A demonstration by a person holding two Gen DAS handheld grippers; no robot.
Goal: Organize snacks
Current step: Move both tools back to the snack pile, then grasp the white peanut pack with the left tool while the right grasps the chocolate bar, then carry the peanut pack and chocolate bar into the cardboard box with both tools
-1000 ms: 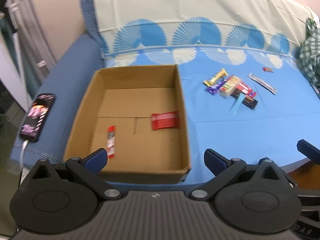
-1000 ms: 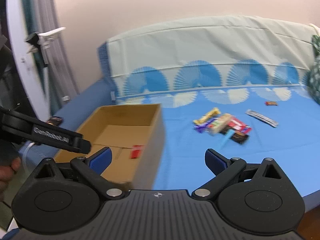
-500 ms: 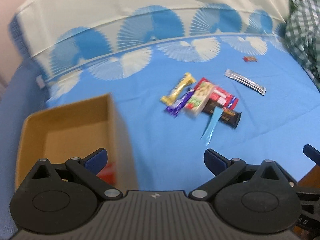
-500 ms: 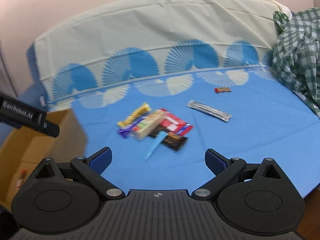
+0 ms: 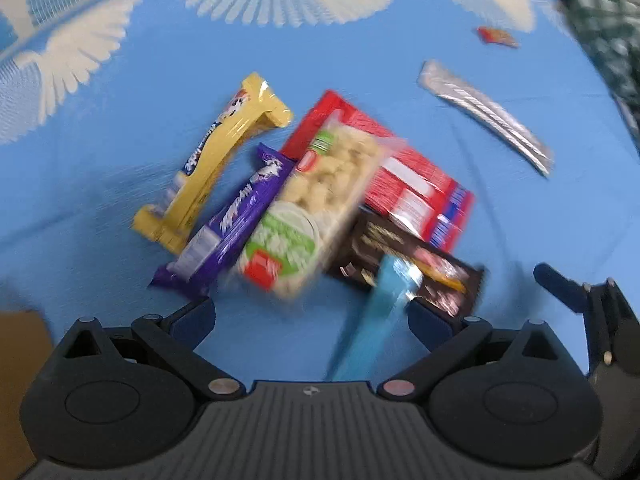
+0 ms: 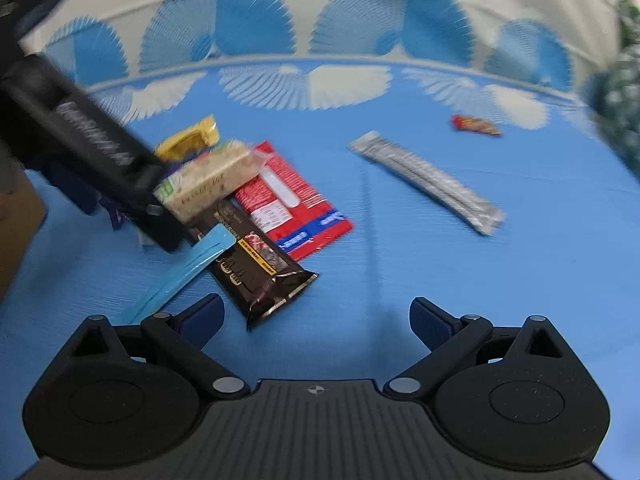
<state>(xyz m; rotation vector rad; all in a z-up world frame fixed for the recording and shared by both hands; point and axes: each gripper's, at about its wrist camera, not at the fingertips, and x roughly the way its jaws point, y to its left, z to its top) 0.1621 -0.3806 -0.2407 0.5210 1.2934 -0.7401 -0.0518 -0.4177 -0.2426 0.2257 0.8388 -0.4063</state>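
Observation:
A heap of snacks lies on the blue sheet: a yellow bar (image 5: 216, 156), a purple bar (image 5: 236, 216), a pale puffed-snack pack (image 5: 316, 204) (image 6: 212, 178), a red packet (image 5: 404, 176) (image 6: 292, 196), a dark chocolate bar (image 5: 412, 264) (image 6: 256, 264) and a light-blue stick (image 5: 380, 316) (image 6: 188, 268). My left gripper (image 5: 311, 314) is open just in front of the heap, the blue stick lying between its fingers. My right gripper (image 6: 316, 312) is open over bare sheet, right of the chocolate bar.
A silver stick pack (image 5: 488, 120) (image 6: 428, 180) and a small red candy (image 5: 496, 36) (image 6: 476, 125) lie apart to the right. A cardboard box corner (image 5: 20, 360) shows at the lower left. Green checked cloth (image 5: 608, 20) sits at the right edge. The patterned pillow (image 6: 320, 12) lies behind.
Both grippers swung right, away from the box, and closed in on the snack heap, which now fills the views. The left gripper body now crosses the right wrist view.

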